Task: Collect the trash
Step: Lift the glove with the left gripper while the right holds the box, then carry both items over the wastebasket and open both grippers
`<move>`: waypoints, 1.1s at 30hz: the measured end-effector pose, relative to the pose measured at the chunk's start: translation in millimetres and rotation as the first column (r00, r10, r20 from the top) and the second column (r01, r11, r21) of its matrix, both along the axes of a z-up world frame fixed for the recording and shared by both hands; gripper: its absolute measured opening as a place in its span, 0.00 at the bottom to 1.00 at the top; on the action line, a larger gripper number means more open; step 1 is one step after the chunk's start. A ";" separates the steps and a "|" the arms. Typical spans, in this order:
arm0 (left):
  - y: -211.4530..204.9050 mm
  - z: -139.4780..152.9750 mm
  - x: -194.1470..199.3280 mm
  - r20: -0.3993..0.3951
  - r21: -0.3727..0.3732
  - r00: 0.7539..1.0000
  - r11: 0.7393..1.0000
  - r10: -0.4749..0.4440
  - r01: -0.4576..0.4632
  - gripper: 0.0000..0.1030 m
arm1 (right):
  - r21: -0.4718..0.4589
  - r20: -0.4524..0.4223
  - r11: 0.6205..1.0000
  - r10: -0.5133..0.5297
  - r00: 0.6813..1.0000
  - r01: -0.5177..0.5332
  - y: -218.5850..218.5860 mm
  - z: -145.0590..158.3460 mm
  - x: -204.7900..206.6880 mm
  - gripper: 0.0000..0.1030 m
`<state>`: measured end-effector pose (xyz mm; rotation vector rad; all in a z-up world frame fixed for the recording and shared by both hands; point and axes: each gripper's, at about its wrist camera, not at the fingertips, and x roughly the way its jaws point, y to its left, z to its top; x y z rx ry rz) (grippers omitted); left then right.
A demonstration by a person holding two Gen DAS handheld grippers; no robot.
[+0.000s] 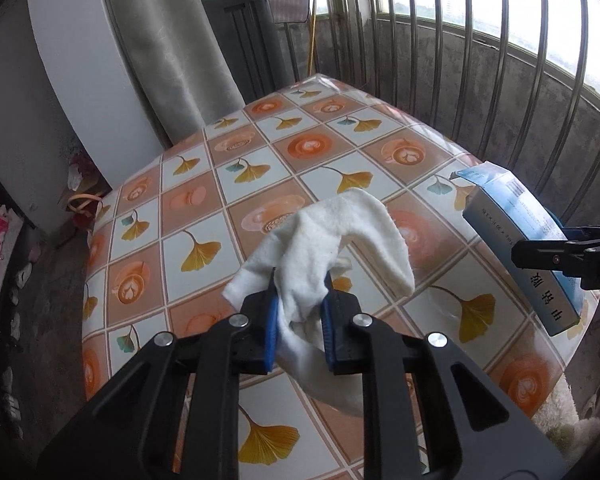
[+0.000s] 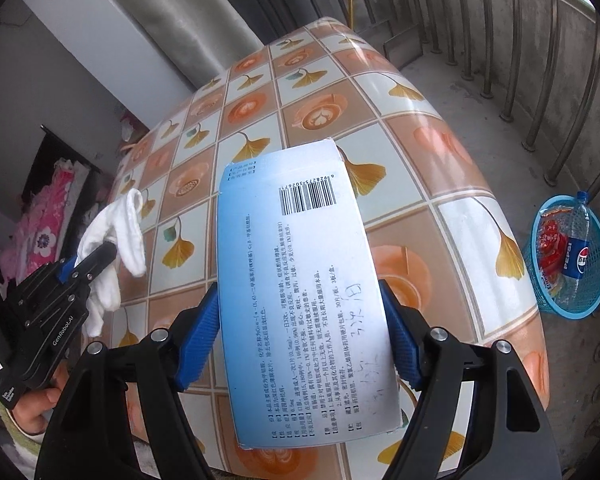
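My left gripper is shut on a crumpled white cloth and holds it above the table with the orange and ginkgo-leaf cover. It also shows at the left of the right wrist view, the cloth hanging from it. My right gripper is shut on a light blue medicine box with a barcode and printed text, held above the table. The box and the right gripper show at the right edge of the left wrist view.
A blue mesh basket stands on the floor right of the table, holding a Pepsi bottle and red wrappers. A metal railing runs behind the table. A grey curtain and white wall stand at the back left.
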<state>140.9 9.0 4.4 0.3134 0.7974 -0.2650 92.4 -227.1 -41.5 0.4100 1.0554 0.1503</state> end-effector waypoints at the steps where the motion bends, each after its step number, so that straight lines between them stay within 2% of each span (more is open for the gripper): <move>1: -1.9 2.9 -1.8 0.008 0.002 1.000 1.000 -0.004 0.004 0.15 | 0.009 0.005 1.000 -0.001 1.000 0.001 -0.8 1.9 -1.0 0.70; 15: -26.0 28.9 -15.2 0.075 0.032 0.996 0.998 -0.049 0.047 0.15 | 0.106 0.053 0.994 -0.012 0.999 0.006 -17.0 14.2 -10.3 0.70; 27: -70.0 36.9 -23.1 0.108 0.083 0.987 0.990 -0.122 0.114 0.15 | 0.207 0.085 0.976 -0.081 0.993 0.062 -62.3 15.3 -27.1 0.70; 31: -92.9 40.7 -23.1 0.114 0.070 0.978 0.983 -0.177 0.170 0.15 | 0.253 0.088 0.961 -0.138 0.986 0.112 -88.2 14.7 -39.9 0.70; 33: -106.9 43.0 -18.6 0.091 0.029 0.972 0.976 -0.218 0.216 0.15 | 0.270 0.094 0.952 -0.177 0.980 0.146 -103.1 15.4 -46.4 0.70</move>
